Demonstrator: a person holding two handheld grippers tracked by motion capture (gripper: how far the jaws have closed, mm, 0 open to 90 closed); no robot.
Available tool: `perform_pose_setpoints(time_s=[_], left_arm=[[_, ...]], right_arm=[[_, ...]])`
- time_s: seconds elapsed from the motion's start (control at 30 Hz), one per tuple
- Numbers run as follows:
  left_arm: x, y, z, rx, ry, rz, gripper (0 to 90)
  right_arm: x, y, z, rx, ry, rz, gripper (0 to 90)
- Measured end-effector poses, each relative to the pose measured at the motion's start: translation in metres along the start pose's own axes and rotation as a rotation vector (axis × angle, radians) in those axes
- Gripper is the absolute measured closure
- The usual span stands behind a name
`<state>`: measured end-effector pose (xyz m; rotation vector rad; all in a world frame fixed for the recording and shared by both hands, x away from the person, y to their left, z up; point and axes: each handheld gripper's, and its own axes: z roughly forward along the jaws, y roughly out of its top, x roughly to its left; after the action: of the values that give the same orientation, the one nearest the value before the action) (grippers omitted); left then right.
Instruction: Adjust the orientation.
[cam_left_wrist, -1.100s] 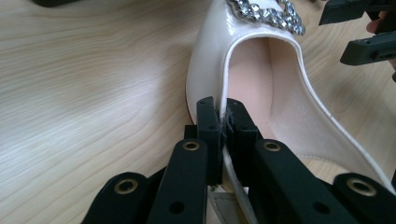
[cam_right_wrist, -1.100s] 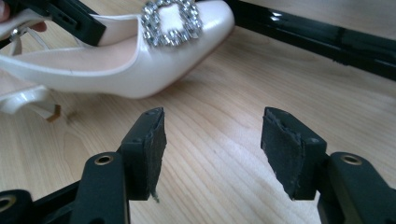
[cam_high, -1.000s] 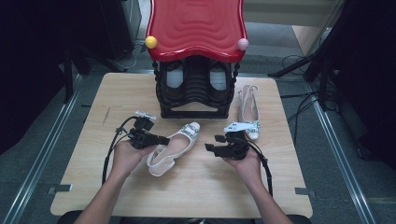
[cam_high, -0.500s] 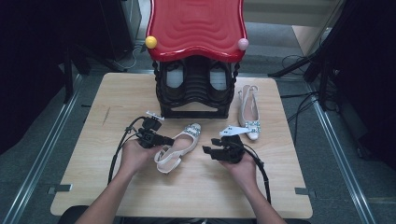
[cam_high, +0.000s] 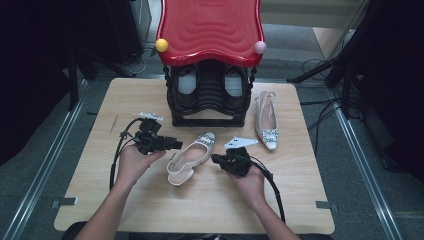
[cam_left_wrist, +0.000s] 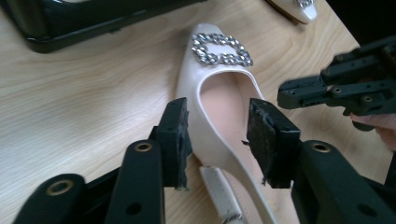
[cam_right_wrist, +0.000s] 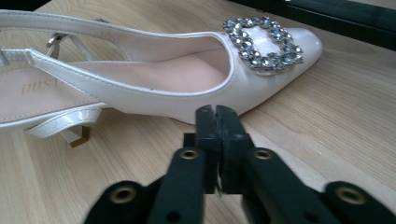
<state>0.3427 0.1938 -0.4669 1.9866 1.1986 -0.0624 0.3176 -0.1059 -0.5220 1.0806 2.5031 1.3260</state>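
Lying on pale woodgrain, glossy cream slingback shoe (cam_left_wrist: 219, 107) with rhinestone buckle, left gripper (cam_left_wrist: 219, 140) just spreading astride it, right gripper (cam_right_wrist: 216, 140) just pressed together, empty.

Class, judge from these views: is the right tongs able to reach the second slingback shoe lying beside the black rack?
Probably yes: the right tongs, shut and empty, sit near that shoe, with bare table between them.

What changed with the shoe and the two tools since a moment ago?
The left tool has just opened, letting go of the near shoe, whose side still sits between its jaws. The right tool has just closed on nothing, beside that shoe. The other shoe and the rack stayed put.
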Motion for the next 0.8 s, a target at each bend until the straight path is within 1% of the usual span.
perform_pose_setpoints(time_s=[0.03, 0.1, 0.13, 0.17, 0.27, 0.3, 0.37, 0.4, 0.47, 0.53, 0.63, 0.67, 0.73, 0.8], left_arm=[[0.002, -0.001, -0.002, -0.01, 0.004, -0.006, 56.8], [0.006, -0.002, -0.006, -0.012, 0.007, -0.017, 56.4], [0.008, -0.003, -0.007, -0.017, 0.01, -0.022, 56.4], [0.009, -0.005, -0.008, -0.02, 0.008, -0.033, 56.2], [0.011, -0.009, -0.01, -0.019, 0.014, -0.038, 55.3], [0.011, -0.01, -0.011, -0.021, 0.018, -0.037, 55.1], [0.013, -0.013, -0.014, -0.023, 0.025, -0.04, 54.9], [0.013, -0.014, -0.015, -0.025, 0.024, -0.046, 54.7], [0.014, -0.017, -0.019, -0.036, 0.036, -0.05, 54.8], [0.015, -0.019, -0.022, -0.048, 0.042, -0.057, 54.9], [0.017, -0.023, -0.025, -0.054, 0.048, -0.068, 54.8], [0.017, -0.025, -0.026, -0.052, 0.051, -0.075, 54.6], [0.018, -0.027, -0.026, -0.048, 0.058, -0.073, 54.5], [0.019, -0.029, -0.026, -0.04, 0.059, -0.081, 53.9]], right_arm=[[0.0, 0.0, 0.002, 0.001, 0.004, -0.004, 90.0], [0.0, 0.001, 0.006, 0.015, 0.015, 0.016, 90.0], [0.0, 0.001, 0.008, 0.019, 0.024, 0.018, 90.0], [0.0, 0.001, 0.01, 0.024, 0.023, 0.019, 90.0], [0.0, 0.003, 0.015, 0.033, 0.024, 0.014, 90.0], [-0.001, 0.003, 0.016, 0.043, 0.023, 0.018, 90.0], [-0.001, 0.004, 0.019, 0.046, 0.025, 0.018, 90.0], [-0.002, 0.005, 0.02, 0.047, 0.029, 0.018, 90.0], [-0.003, 0.007, 0.021, 0.05, 0.03, 0.014, 90.0], [-0.004, 0.008, 0.023, 0.05, 0.031, 0.02, 90.0], [-0.006, 0.011, 0.026, 0.059, 0.036, 0.029, 90.0], [-0.006, 0.012, 0.027, 0.063, 0.034, 0.036, 90.0], [-0.008, 0.014, 0.028, 0.064, 0.033, 0.033, 90.0], [-0.01, 0.016, 0.029, 0.065, 0.028, 0.039, 90.0]])
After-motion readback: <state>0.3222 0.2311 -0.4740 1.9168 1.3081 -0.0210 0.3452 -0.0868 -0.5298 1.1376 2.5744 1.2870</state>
